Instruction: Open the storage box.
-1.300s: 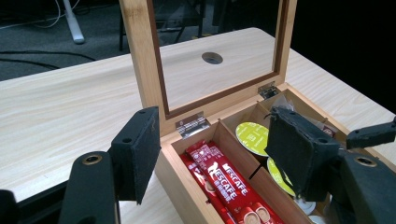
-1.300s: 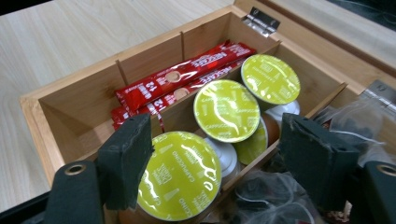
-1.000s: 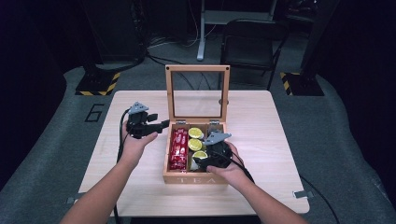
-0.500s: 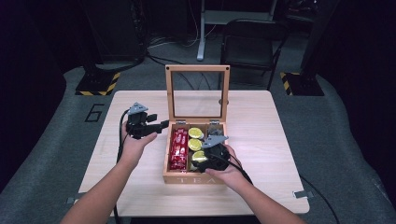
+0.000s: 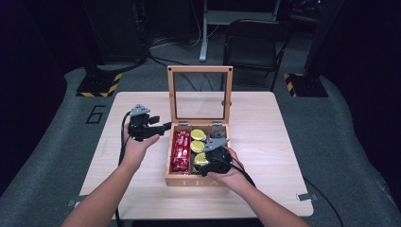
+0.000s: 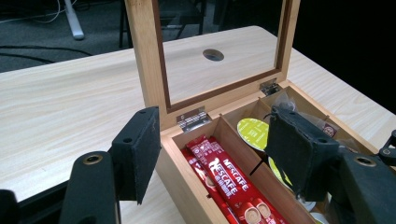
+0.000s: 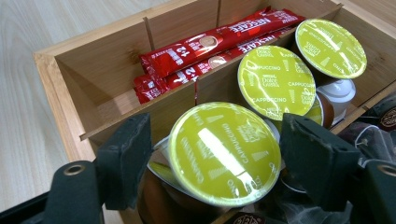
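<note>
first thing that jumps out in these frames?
The open wooden tea box at the table's middle, its glass lid upright. In the right gripper view, the right tongs flank a yellow-green cappuccino capsule in the middle compartment, beside red Nescafe sticks. The left tongs hover open at the box's left edge.

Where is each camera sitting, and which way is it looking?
High view: above the person's side, looking forward and down on the table; both forearms, left hand-held gripper and right hand-held gripper show.
Left gripper view: on the left hand-held gripper, facing the tea box and its raised lid; own black jaws show.
Right gripper view: on the right hand-held gripper, looking down at a green capsule between its jaws.
All share the red coffee sticks.
</note>
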A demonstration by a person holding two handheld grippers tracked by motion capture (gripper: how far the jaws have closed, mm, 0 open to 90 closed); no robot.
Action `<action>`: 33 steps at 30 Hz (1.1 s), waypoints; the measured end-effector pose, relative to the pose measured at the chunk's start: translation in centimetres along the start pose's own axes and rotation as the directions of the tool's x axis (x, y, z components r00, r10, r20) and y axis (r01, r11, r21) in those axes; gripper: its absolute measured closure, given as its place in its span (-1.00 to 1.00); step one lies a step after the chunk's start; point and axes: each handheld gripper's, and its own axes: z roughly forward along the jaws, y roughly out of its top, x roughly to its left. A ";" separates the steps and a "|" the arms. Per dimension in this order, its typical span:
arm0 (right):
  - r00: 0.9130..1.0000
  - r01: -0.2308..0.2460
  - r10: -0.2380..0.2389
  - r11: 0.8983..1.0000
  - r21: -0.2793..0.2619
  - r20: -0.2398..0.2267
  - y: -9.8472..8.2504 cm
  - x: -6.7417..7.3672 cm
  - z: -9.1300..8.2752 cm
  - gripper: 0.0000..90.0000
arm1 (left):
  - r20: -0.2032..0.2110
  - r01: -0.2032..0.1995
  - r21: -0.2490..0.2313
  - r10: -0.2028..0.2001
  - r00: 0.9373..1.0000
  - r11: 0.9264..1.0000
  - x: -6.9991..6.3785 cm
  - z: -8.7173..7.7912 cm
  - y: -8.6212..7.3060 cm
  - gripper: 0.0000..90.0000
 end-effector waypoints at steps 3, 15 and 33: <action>1.000 0.008 -0.008 1.000 0.005 0.003 0.0 0.2 0.1 -0.33 | 0.000 -0.001 0.003 0.001 1.000 1.000 0.0 0.0 -0.1 -0.22; 1.000 0.006 -0.006 1.000 -0.026 0.013 0.2 0.2 -0.4 -0.17 | -0.001 0.002 -0.001 -0.002 1.000 1.000 0.0 0.0 0.0 -0.22; 1.000 -0.021 0.022 0.997 -0.068 0.014 1.5 -0.7 -2.2 -0.17 | -0.003 -0.007 0.002 0.007 1.000 1.000 -0.1 -0.1 0.1 -0.22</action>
